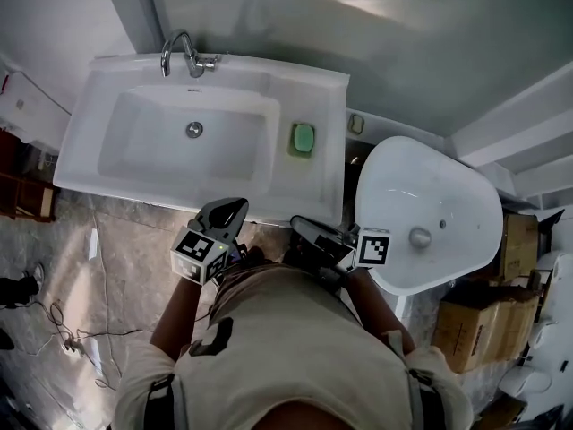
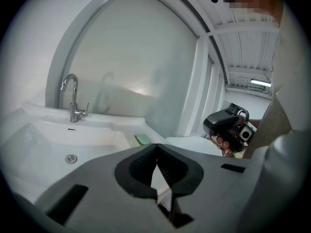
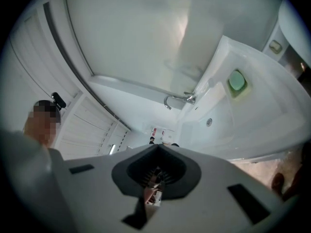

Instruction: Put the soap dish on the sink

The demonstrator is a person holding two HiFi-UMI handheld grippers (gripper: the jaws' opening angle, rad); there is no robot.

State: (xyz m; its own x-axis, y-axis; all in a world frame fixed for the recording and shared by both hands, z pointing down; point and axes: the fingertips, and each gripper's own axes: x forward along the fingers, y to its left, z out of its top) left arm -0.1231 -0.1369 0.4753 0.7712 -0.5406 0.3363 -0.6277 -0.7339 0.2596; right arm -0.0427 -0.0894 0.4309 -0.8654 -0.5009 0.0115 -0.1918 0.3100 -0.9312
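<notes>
Sink (image 1: 327, 106): one. Faucet (image 1: 183, 54): one, at sink back rim. Soap dish (image 1: 303, 139): one, on sink right ledge. White oval basin (image 1: 448, 186): one, right of sink. Grippers: two, left gripper (image 1: 235, 208) and right gripper (image 1: 301, 225), before sink front. Cardboard boxes (image 1: 470, 330): two, right of sink.

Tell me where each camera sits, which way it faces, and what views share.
Head view: on the person's head, looking steeply down at sink, soap dish, left hand-held gripper, right hand-held gripper; torso shows.
Left gripper view: rides the left hand-held gripper, looks along shut jaws toward faucet; shirt at right.
Right gripper view: rides the right hand-held gripper, rolled sideways, faces the sink; person's head at left.
Shared: all three show sink, faucet, soap dish.
</notes>
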